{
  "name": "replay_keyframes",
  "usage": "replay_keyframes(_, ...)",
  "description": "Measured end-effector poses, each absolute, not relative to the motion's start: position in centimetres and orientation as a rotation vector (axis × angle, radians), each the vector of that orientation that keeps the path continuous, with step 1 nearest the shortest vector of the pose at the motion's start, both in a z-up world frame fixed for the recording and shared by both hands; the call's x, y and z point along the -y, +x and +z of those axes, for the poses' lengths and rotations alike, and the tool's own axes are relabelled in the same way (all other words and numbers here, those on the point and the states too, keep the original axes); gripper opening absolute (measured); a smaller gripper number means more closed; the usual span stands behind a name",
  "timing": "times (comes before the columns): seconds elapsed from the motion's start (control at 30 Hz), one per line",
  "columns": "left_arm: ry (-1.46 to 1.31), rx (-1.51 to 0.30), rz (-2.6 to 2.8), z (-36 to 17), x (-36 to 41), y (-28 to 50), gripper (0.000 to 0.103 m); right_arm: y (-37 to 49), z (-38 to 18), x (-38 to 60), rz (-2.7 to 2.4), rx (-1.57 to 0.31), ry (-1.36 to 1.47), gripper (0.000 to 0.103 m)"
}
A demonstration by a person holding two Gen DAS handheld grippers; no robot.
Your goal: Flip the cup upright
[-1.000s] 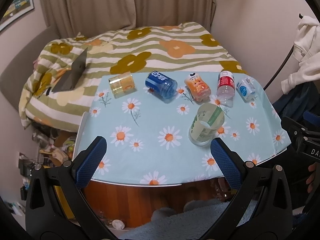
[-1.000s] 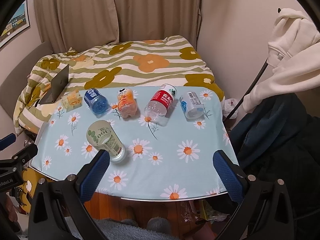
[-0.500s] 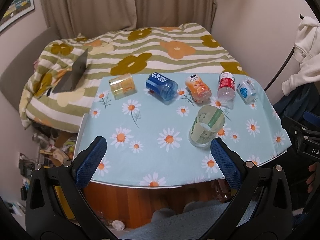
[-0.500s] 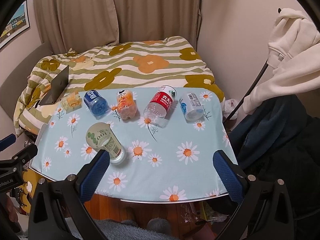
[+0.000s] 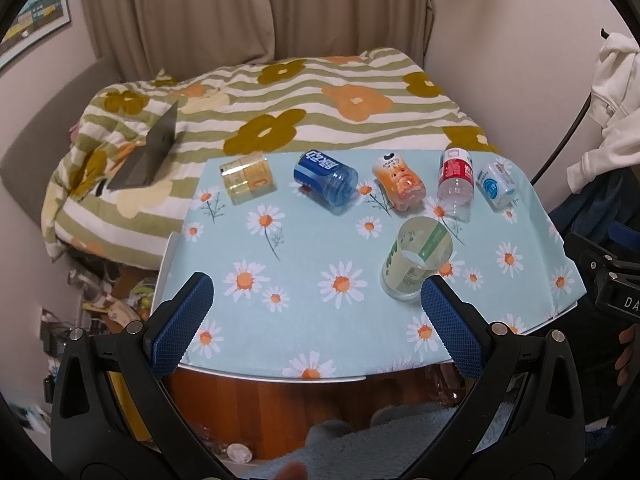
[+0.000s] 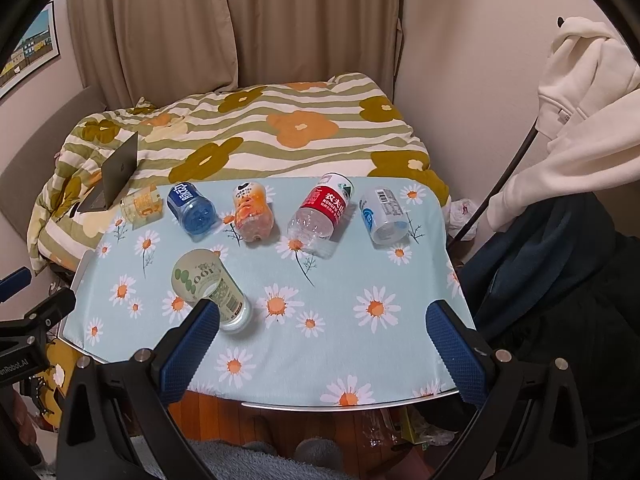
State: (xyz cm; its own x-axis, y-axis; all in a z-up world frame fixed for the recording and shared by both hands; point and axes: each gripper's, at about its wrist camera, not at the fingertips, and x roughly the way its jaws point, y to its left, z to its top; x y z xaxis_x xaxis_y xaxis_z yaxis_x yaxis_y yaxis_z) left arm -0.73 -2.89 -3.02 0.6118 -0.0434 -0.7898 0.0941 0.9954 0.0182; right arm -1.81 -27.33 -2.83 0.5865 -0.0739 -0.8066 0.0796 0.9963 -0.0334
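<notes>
The cup [image 5: 416, 262] lay on its side on the table [image 5: 304, 360], near the front edge, in front of a row of other things lying down. In the left view it sat just past the right finger of the left gripper [image 5: 316, 320]. In the right view the cup [image 6: 210, 290] sat just past the left finger of the right gripper [image 6: 322, 338]. Both grippers were wide open and held nothing. They hung in the air in front of the table, and neither touched the cup.

A few things could have gone wrong from there. The cup was round, so a bump from one finger would likely have made it roll. It could have rolled off the front edge, which was close. It could also have rolled back into the row, where the red bottle [image 5: 456, 182] and the orange bottle [image 5: 400, 182] lay near it. They were round too and might have rolled away.

The cup looked thin and see-through. A hard squeeze might have bent it. A soft squeeze might have let it slip while it was being turned up.

The cloth [image 6: 376, 264] looked loose. A finger that dragged on it might have pulled it and moved everything.
</notes>
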Motion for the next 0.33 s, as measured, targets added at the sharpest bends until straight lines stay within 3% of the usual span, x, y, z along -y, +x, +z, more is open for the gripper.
replay_keyframes(0.33, 0.063, -0.909, -0.070, -3.23, 2.68, -0.28, 0.103, -1.81, -2.87, 27.36, -0.090, -0.941, 0.006, 0.103)
